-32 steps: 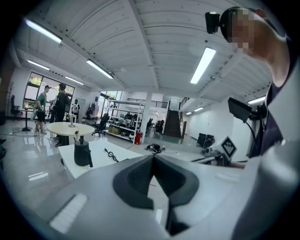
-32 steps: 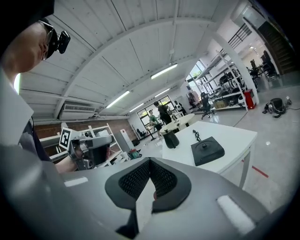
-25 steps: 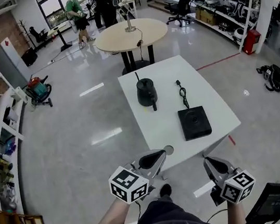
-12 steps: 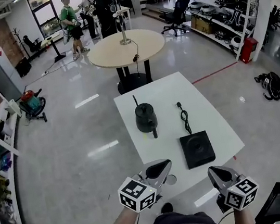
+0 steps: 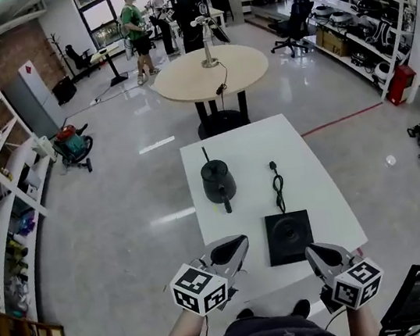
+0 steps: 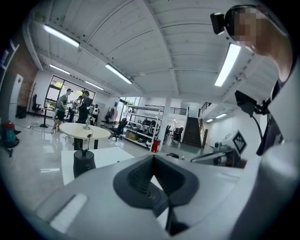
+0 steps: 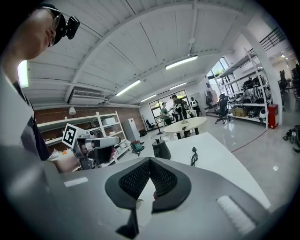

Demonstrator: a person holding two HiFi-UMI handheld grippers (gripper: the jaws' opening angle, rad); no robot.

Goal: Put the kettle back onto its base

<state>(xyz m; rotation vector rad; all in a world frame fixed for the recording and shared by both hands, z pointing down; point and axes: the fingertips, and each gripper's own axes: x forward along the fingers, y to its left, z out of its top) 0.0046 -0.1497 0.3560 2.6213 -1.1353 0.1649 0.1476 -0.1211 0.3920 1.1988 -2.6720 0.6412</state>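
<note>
Plainly, the left gripper (image 5: 237,246) is clenched on nothing, and the right gripper (image 5: 318,253) likewise has its jaws together and empty. Both hang at the near edge of the table (image 5: 311,157), pointing across it and touching nothing, which I judge to be an approach posture, since no grasp has begun. Just beyond the right gripper lies the base (image 5: 289,236), flat and bare, ready to receive. Its cord (image 5: 278,188) trails toward the far side. The kettle (image 5: 218,182) stands upright farther in, left of the base and apart from it. Its handle is turned toward the person, which should suit a grasp once jaws open.
</note>
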